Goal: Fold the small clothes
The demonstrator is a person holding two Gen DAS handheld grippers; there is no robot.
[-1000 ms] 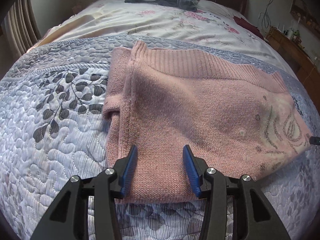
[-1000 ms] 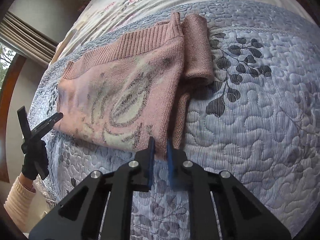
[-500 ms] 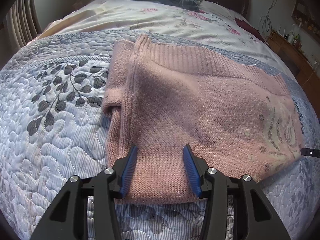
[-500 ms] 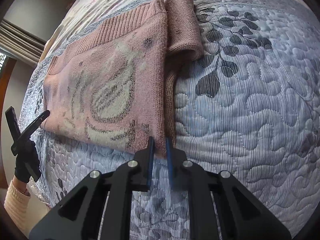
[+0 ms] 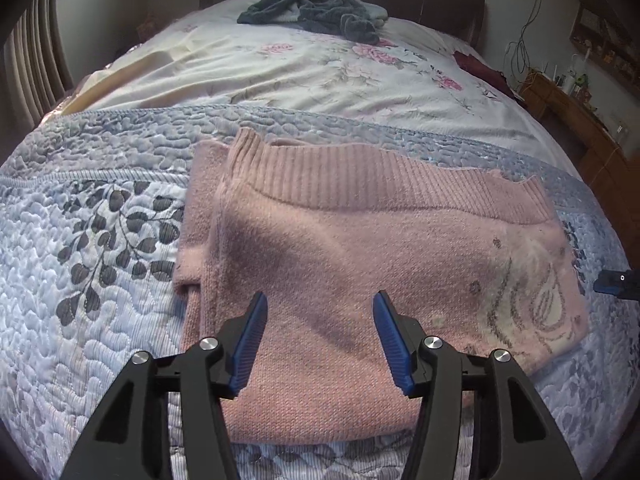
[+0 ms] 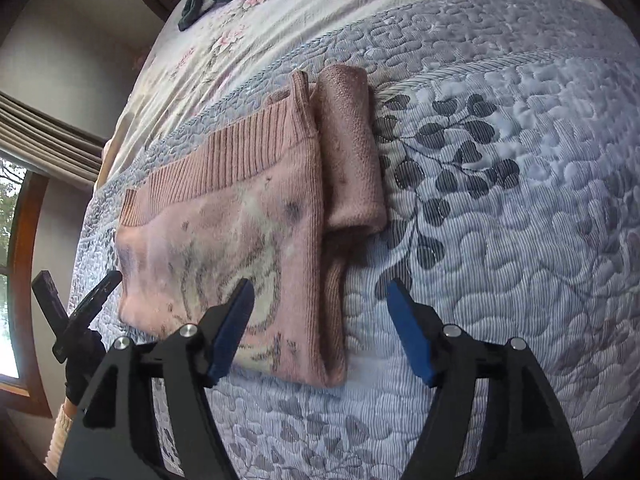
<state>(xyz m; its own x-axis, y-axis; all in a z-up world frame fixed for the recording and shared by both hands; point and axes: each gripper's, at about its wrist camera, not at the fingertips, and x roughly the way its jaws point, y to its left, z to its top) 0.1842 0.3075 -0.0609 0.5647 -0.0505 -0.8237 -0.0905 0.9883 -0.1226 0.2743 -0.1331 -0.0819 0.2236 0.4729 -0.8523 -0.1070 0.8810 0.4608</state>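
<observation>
A folded pink knit sweater (image 5: 352, 264) lies flat on the blue-grey quilt (image 5: 80, 280), ribbed hem at the far side and a pale flower pattern at its right end. My left gripper (image 5: 318, 340) hovers open over the sweater's near left part, nothing between its blue pads. In the right wrist view the sweater (image 6: 240, 216) shows its folded sleeve (image 6: 352, 148) along the right edge. My right gripper (image 6: 320, 320) stands open above the sweater's near right corner, holding nothing. The left gripper (image 6: 80, 308) shows at that view's left edge, held by a gloved hand.
Beyond the quilt lies a floral sheet (image 5: 320, 68) with a dark pile of clothes (image 5: 316, 10) by the headboard. A wooden cabinet (image 5: 580, 120) stands at the right of the bed. A window and curtain (image 6: 36, 152) are on the left.
My right gripper has opened, letting go of the sweater's near corner, which now lies flat. Both grippers have drawn back a little; the left stayed open.
</observation>
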